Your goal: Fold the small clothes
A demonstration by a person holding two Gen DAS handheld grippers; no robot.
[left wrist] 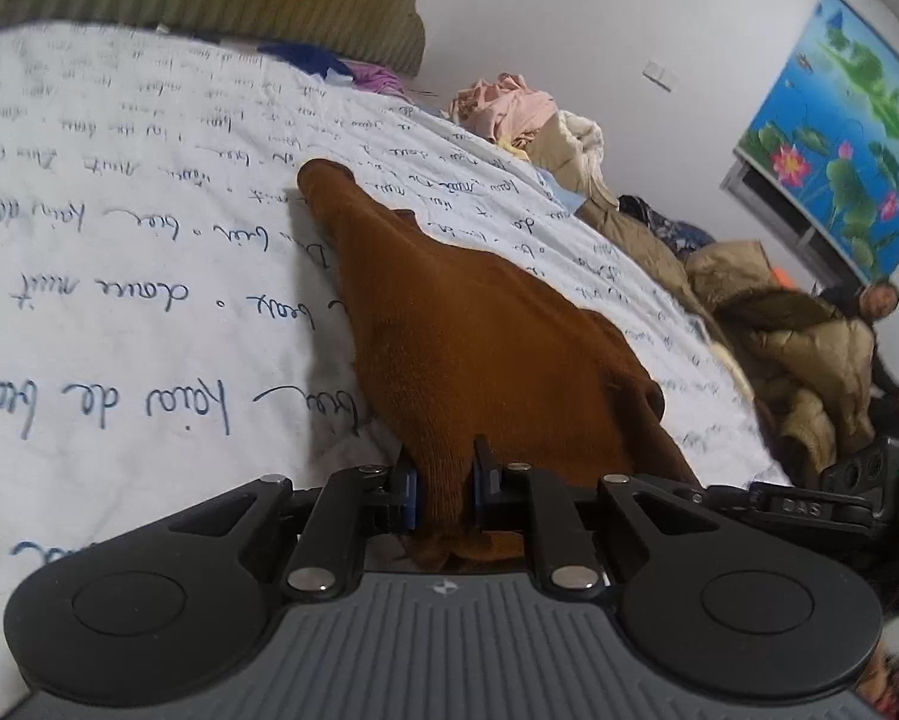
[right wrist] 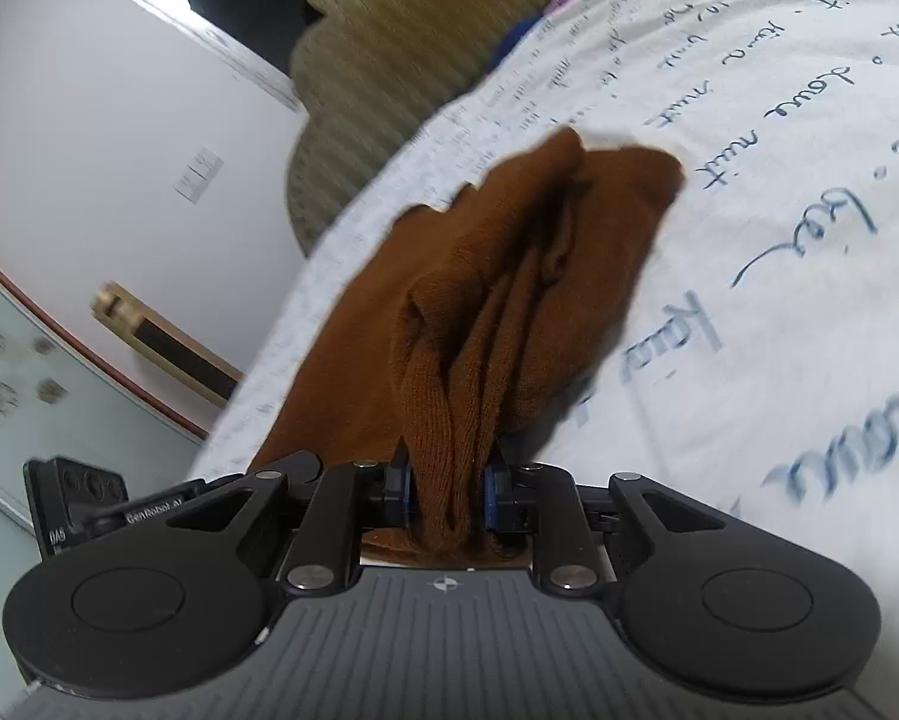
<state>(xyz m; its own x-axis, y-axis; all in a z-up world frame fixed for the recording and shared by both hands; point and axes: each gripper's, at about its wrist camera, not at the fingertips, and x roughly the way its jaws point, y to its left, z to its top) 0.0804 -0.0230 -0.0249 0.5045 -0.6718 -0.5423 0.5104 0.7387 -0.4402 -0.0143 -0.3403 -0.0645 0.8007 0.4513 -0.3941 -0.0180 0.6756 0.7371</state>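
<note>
Both claws are clenched on the same brown knit garment [left wrist: 485,324], so the step in hand looks like carrying or drawing an edge of it over the bed [left wrist: 119,252] to make or set a fold. The left claw [left wrist: 443,483] pinches a gathered edge right between its fingertips, and from there the cloth runs forward and away from it, its far end resting on the white, script-printed bedsheet well ahead of the claw. The right claw [right wrist: 449,489] grips a bunched, pleated part of the garment, which fans out ahead of it and drapes down toward the sheet. The next move, I judge, calls for both claws to travel together, keeping the edge taut and level, then lowering it squarely before letting go; uneven pull would skew the fold.
</note>
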